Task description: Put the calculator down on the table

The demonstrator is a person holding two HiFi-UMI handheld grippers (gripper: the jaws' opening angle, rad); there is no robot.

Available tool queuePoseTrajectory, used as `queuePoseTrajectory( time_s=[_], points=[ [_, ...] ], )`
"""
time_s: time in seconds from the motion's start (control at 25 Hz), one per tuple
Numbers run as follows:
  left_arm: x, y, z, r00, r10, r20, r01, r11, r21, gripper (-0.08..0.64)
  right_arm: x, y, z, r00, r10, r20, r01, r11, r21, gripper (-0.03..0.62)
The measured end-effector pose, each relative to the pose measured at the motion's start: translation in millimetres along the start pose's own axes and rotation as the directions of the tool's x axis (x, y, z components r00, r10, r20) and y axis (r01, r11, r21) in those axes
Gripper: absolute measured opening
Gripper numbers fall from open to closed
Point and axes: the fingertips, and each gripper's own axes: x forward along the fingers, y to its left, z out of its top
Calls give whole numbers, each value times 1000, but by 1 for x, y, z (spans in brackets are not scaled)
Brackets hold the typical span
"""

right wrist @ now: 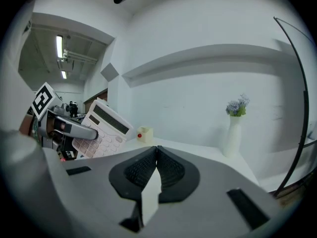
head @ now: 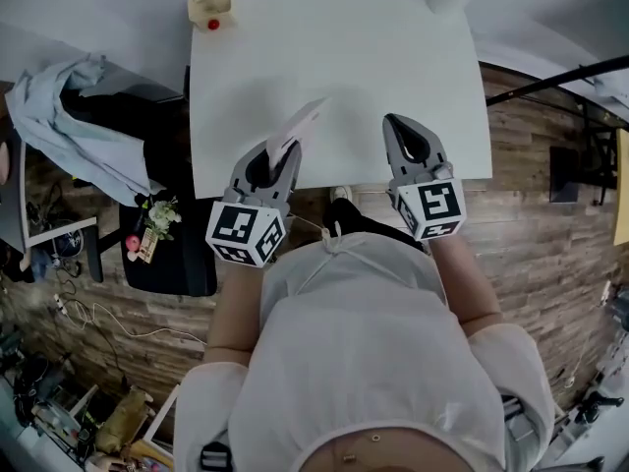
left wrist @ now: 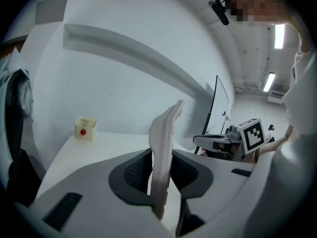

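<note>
A white calculator point(head: 300, 124) stands on edge, clamped between the jaws of my left gripper point(head: 282, 148), just above the near edge of the white table point(head: 344, 57). In the left gripper view the calculator point(left wrist: 166, 128) shows edge-on, rising out of my left gripper point(left wrist: 161, 151). The right gripper view shows the keys and display of the calculator point(right wrist: 101, 128), tilted up over the table's left side. My right gripper point(head: 394, 122) hovers beside it over the table's near edge, its jaws shut with nothing in them; in its own view my right gripper point(right wrist: 157, 148) shows the pads touching.
A small yellow box with a red knob point(head: 211, 6) sits at the table's far left corner, and a white vase with flowers point(right wrist: 233, 130) at the far right. A chair draped with clothes point(head: 79, 116) and a black stool point(head: 172, 254) stand left of the table.
</note>
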Motion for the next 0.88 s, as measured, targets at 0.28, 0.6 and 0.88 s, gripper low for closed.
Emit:
queuePoseTrajectory(
  time_s=[0.28, 0.6, 0.88],
  points=[
    [70, 27, -49, 995, -11, -95, 0, 993, -116, 103, 50, -28, -39, 996, 49, -77, -47, 999, 21, 6],
    [110, 41, -92, 981, -30, -194, -12, 977, -213, 103, 83, -42, -69, 988, 73, -139, -68, 997, 43, 6],
    [123, 63, -101, 975, -27, -219, -33, 964, -265, 118, 98, -43, -80, 983, 91, -157, -81, 995, 64, 6]
  ],
)
